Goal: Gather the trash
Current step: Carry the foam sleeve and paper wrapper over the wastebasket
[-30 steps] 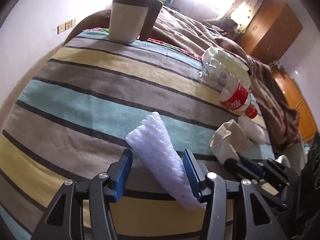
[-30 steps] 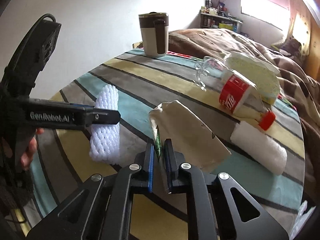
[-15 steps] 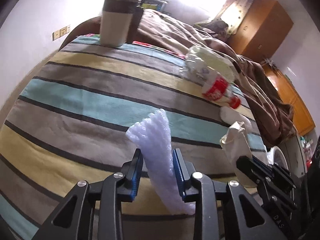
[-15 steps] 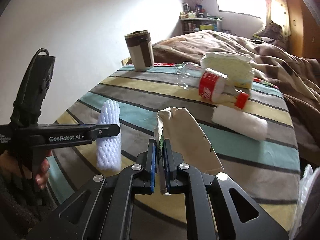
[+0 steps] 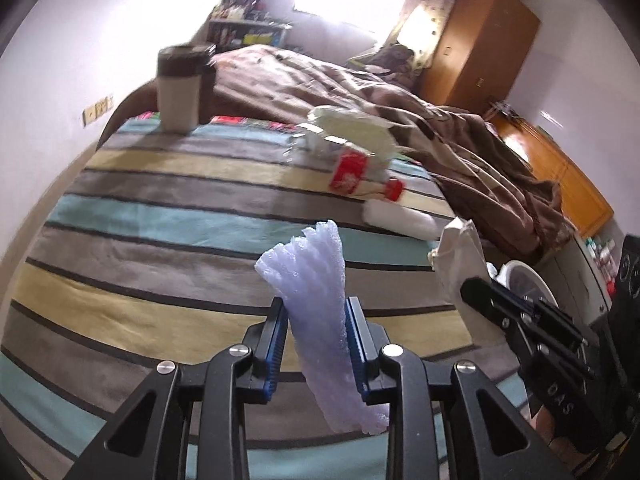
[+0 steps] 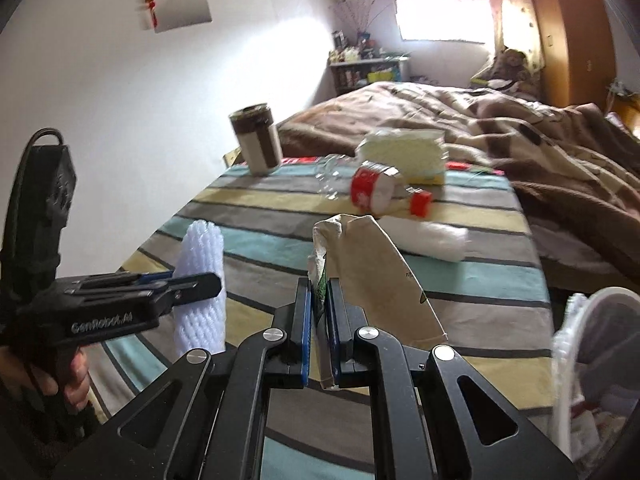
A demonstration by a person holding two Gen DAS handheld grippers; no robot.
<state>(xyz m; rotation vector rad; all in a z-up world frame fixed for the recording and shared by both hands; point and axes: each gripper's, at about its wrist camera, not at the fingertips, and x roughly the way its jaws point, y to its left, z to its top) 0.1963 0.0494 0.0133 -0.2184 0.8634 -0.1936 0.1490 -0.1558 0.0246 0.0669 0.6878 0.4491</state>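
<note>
In the left wrist view, a white foam net sleeve (image 5: 316, 304) is pinched near its middle by the jaws of the left gripper (image 5: 316, 336) and is held clear of the striped cover (image 5: 168, 216), presumably so that it can be carried off as trash. A flattened beige carton (image 5: 460, 260) is seen at the right, pinched by the right gripper (image 5: 480, 292). A plastic bottle (image 5: 352, 172) with a red label, a white roll (image 5: 400, 220) just beside it, and a pale packet (image 5: 352, 128) are left lying on the cover. A lidded cup (image 5: 180, 92) is stood upright at the far edge; it is judged not to be trash.

In the right wrist view, the carton (image 6: 376, 276) is clamped at its folded edge between the nearly closed jaws of the right gripper (image 6: 318, 312), so that it hangs edgewise above the cover. The foam sleeve (image 6: 200, 280) is seen pinched in the left gripper (image 6: 192, 284), gripped by a hand (image 6: 52, 376). A white bin (image 6: 568, 360) is partly shown at the lower right; some scraps appear to lie in it, though they cannot be identified. It is judged to be the destination for both pieces.
</note>
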